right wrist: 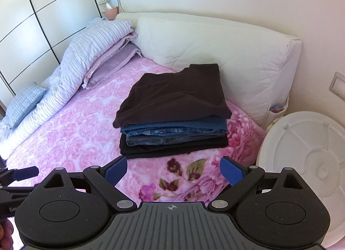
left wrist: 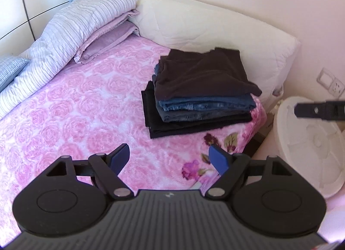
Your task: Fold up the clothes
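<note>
A stack of folded clothes sits on the pink rose-patterned blanket near the bed's right corner: a dark brown top above blue jeans and a black garment. My left gripper is open and empty, in front of the stack, above the blanket. My right gripper is open and empty, just short of the stack. One right gripper finger shows at the right edge of the left wrist view. The left gripper's finger shows low left in the right wrist view.
A large white pillow leans against the wall behind the stack. A striped lilac duvet and a blue checked cushion lie along the left. A round white plastic stool stands beside the bed on the right. Wardrobe doors stand at far left.
</note>
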Motion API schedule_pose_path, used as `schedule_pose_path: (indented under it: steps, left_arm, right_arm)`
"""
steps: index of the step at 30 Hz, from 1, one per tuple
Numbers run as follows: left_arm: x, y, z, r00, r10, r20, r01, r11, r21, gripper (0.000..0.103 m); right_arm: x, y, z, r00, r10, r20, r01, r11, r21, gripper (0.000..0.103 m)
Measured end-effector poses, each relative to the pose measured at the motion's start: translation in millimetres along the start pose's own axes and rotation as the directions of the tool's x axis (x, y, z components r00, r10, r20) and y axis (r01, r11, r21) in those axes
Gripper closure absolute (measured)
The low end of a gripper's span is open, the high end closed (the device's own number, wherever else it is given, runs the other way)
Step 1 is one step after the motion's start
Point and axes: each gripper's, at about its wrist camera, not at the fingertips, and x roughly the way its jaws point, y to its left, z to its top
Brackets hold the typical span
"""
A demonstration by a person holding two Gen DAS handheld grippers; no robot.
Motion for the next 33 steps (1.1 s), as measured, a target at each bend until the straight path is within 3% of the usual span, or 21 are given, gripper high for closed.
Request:
schedule_pose_path:
  steps: [33]
  left_arm:
    - [12, -31, 3, 1.000, -0.004, -0.004, 0.004, 0.998, 0.057, 0.025]
  right_arm:
    - [-15, 2, -16, 0.998, -0.048, -0.037, 0.047, 0.998, -0.034, 0.007]
